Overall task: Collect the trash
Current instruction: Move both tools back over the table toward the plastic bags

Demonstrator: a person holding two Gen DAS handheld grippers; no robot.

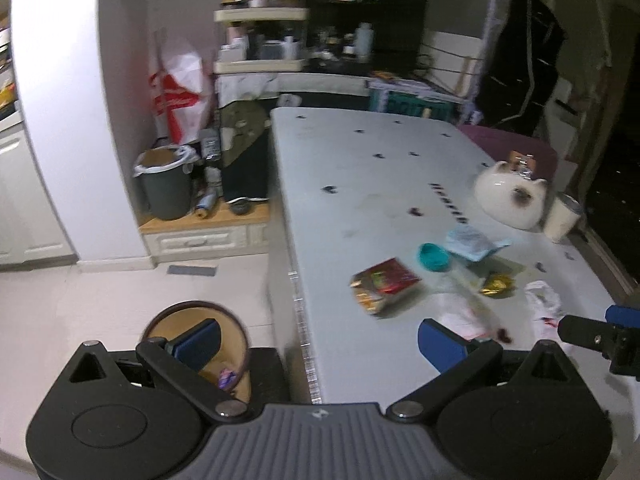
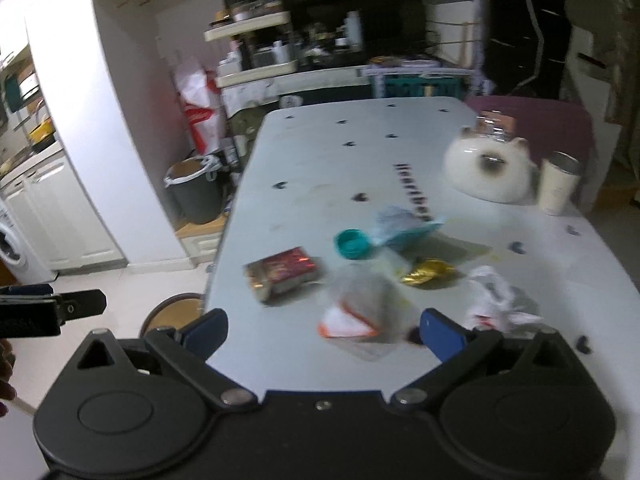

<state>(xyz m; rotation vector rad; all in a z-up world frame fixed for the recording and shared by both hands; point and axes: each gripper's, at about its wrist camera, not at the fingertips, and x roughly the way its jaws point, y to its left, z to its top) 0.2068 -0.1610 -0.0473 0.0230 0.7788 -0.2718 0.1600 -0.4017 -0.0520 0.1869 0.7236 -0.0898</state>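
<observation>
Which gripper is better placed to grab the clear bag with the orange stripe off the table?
Right. The right gripper is open over the table with the clear bag between its fingers; the left gripper hangs at the table's edge, partly over the bin.

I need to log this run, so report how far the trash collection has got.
Done: one small wrapper already lies in the brown bin beside the table. In hand: nothing; left gripper and right gripper are both open and empty. Left on the table: red packet, teal cap, gold wrapper, clear bag, crumpled white plastic.
</observation>
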